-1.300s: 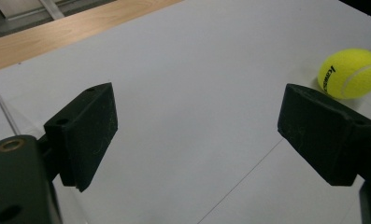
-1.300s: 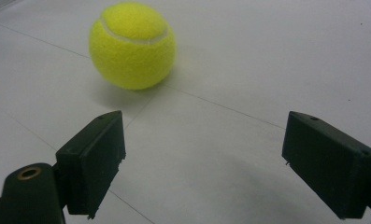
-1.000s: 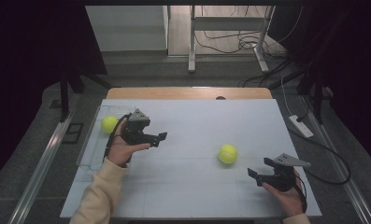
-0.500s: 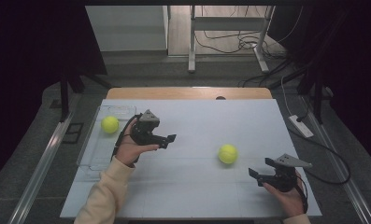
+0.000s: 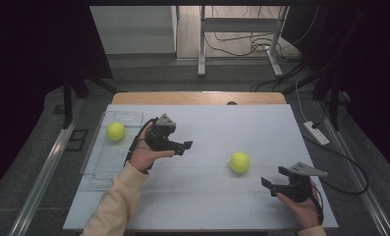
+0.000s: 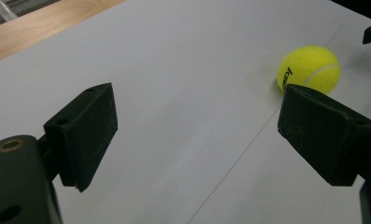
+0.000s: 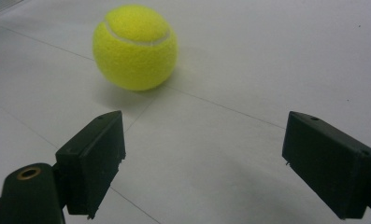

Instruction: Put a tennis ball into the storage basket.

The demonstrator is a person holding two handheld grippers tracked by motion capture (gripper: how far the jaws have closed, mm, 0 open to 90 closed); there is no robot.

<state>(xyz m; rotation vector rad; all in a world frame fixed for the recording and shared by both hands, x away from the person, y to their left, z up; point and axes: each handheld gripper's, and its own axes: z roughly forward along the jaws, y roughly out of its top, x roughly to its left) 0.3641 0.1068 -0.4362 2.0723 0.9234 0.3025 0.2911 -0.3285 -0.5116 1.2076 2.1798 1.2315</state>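
A yellow tennis ball (image 5: 239, 162) lies on the white table, right of centre. A second yellow ball (image 5: 115, 131) rests in a clear tray (image 5: 98, 169) at the table's left. My left gripper (image 5: 186, 146) hovers left of the middle, pointing right toward the loose ball, jaws open and empty. In the left gripper view that ball (image 6: 308, 69) shows beyond the right jaw, well ahead. My right gripper (image 5: 268, 183) sits near the front right, open, aimed at the same ball (image 7: 135, 46), which lies a short way ahead of its jaws (image 7: 199, 163).
The table (image 5: 212, 125) has a wooden strip along its far edge. Cables and a power strip (image 5: 316, 132) lie on the floor to the right. Metal desk legs stand behind the table.
My left hand has carried its open gripper rightward, away from the tray toward the table's middle. The right gripper and both balls have stayed put.
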